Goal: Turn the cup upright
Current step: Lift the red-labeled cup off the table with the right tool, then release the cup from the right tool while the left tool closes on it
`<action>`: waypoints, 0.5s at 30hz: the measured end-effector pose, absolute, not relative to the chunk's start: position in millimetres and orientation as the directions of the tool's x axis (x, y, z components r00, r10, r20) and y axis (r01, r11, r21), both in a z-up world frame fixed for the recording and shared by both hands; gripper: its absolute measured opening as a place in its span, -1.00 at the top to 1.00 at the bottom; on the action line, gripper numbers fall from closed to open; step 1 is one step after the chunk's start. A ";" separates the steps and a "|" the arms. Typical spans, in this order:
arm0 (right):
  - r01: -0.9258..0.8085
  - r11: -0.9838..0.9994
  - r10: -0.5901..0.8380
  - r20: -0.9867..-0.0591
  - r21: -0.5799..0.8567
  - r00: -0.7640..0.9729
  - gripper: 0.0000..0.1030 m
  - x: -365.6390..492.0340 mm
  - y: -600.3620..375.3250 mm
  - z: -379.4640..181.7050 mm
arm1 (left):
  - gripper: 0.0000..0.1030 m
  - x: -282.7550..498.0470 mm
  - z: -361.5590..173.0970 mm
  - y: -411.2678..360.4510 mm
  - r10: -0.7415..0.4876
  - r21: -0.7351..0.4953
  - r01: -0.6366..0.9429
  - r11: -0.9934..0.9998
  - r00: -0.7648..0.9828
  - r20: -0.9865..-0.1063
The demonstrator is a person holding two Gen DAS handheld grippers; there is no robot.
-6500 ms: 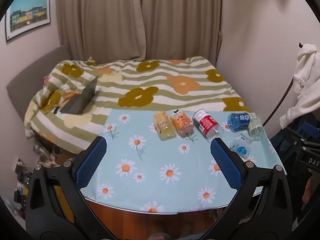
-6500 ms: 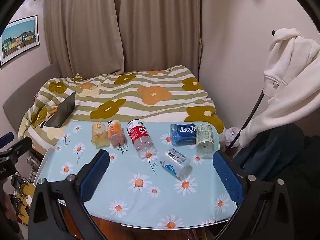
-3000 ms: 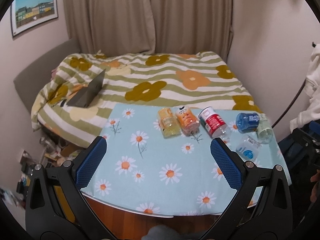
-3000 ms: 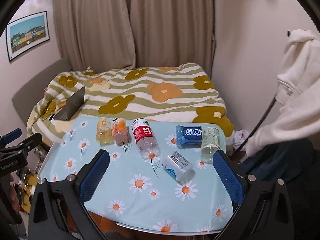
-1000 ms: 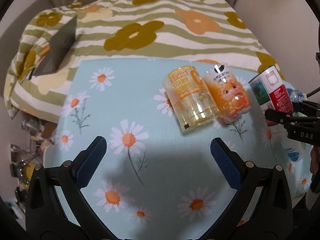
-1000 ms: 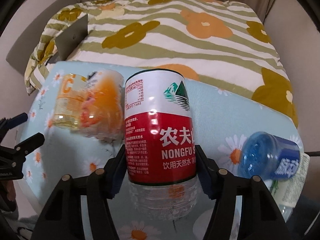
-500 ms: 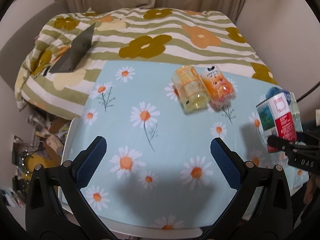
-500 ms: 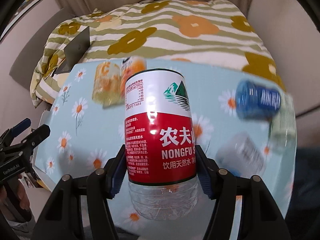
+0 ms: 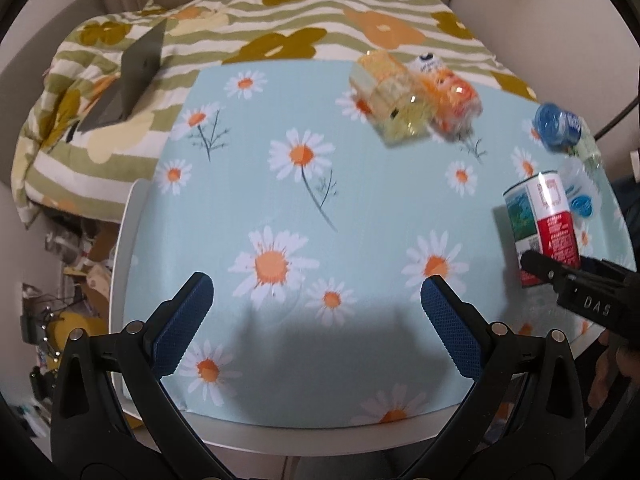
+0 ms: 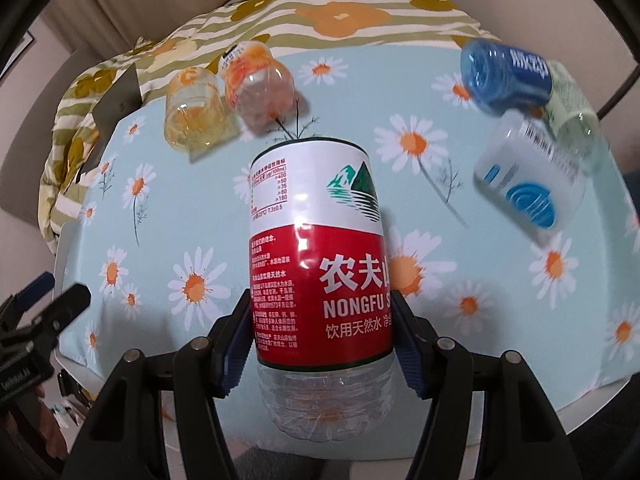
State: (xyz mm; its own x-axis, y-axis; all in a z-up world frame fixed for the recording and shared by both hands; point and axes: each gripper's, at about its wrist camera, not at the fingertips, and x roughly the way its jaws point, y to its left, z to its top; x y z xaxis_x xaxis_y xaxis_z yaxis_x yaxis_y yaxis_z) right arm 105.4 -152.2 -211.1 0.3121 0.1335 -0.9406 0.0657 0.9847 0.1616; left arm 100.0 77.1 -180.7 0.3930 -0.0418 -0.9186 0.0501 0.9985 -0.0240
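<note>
My right gripper [image 10: 320,340] is shut on a clear cup cut from a bottle, with a red and white Nongfu label [image 10: 316,248]. It holds the cup nearly upright above the table's front right part. The same cup [image 9: 540,224] and the right gripper's black finger [image 9: 560,272] show at the right of the left wrist view. My left gripper [image 9: 316,312] is open and empty over the front of the daisy tablecloth [image 9: 280,200].
Other bottle-cups lie on their sides: a yellow one [image 10: 192,120], an orange one [image 10: 256,84], a blue one [image 10: 504,72], a pale green one [image 10: 572,108] and a white-and-blue one [image 10: 528,184]. A bed with a flowered quilt [image 9: 320,20] and a laptop [image 9: 132,76] lies behind.
My right gripper has carried the red-labelled cup toward the front of the table and lower. The left gripper has come closer to the table's front edge.
</note>
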 end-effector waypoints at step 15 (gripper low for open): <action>0.109 0.975 0.147 -0.928 0.195 0.341 -0.96 95.4 -152.7 -202.3 | -1.00 91.9 -168.0 81.7 -0.071 -0.048 0.068 0.997 0.404 -0.912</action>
State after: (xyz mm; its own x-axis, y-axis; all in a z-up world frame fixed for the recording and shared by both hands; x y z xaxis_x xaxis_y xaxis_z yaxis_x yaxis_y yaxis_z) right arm 95.4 -152.7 -202.3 0.3410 0.1474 -0.9284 0.1093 0.9747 0.1949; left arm 91.9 81.7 -168.0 0.4042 -0.0712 -0.9119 0.0675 0.9966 -0.0479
